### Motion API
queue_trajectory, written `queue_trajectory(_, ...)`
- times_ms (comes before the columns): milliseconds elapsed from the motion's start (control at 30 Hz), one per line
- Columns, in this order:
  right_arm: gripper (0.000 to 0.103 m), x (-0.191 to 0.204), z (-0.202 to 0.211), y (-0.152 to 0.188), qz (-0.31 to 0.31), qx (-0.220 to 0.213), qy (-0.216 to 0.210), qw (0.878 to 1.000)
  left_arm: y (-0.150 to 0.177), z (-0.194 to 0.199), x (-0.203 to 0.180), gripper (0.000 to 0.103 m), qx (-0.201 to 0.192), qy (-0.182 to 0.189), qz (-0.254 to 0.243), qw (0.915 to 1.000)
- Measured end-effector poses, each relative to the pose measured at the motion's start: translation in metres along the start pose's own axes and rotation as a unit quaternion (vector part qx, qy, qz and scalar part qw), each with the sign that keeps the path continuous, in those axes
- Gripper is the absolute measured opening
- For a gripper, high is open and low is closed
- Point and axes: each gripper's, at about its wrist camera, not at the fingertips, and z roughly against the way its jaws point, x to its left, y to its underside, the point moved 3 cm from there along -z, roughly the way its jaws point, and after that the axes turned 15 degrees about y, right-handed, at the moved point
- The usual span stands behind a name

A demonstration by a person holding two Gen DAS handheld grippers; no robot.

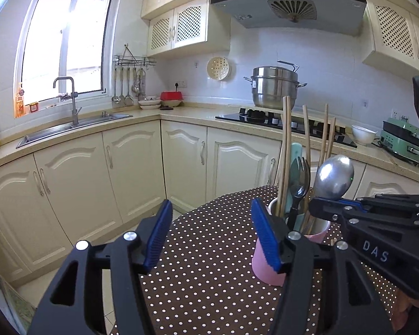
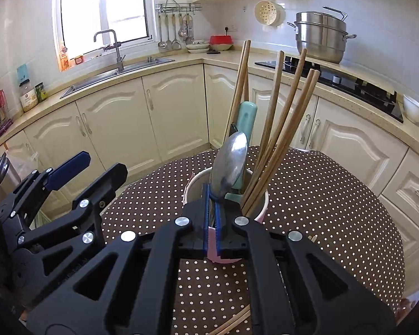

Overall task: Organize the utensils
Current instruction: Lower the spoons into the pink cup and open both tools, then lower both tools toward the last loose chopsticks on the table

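1. At the near edge of the polka-dot bench [image 2: 335, 195], the right hand-held gripper [image 2: 211, 217] is clamped on the handle of a metal spoon [image 2: 229, 162], bowl up, directly above the pink cup [image 2: 261, 215].
2. To its left, the left hand-held gripper [image 1: 212, 234] hangs spread wide with nothing between its blue pads [image 1: 159, 231]; its right finger is just in front of the cup.
3. Inside the cup stand wooden chopsticks [image 2: 282, 117], a mint-green handle [image 2: 247, 117] and a dark spork [image 1: 299, 178] — all leaning against the rim.
4. Beyond the bench, cream cabinets [image 1: 131, 167] run under the counter — sink [image 1: 69, 128] on the left, steel steamer pot [image 1: 273, 86] on the black hob [image 1: 265, 118] on the right.
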Motion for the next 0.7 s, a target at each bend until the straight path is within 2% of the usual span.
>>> queue_trajectory(267,0.006,0.0,0.014,-0.001,-0.004,-0.015,0.006,1.0,-0.002,0.021,-0.004,0.061,-0.011,-0.01,-0.01,0.9998)
queue_trajectory(300,0.009,0.0,0.016,-0.001,-0.004,-0.017,0.006,1.0,-0.003,0.024,-0.005,0.062,-0.013,-0.009,-0.011,0.9998)
queue_trajectory(367,0.022,-0.002,0.023,0.0,-0.008,-0.024,0.006,1.0,-0.004,0.031,-0.007,0.064,-0.017,-0.01,-0.009,0.9998)
queue_trajectory(433,0.041,-0.003,0.03,0.001,-0.013,-0.032,0.006,0.999,-0.005,0.038,-0.008,0.065,-0.022,-0.013,-0.009,0.9996)
queue_trajectory(700,0.056,-0.007,0.064,0.003,-0.025,-0.065,0.004,0.998,-0.008,0.074,-0.019,0.071,-0.054,-0.032,-0.024,0.9977)
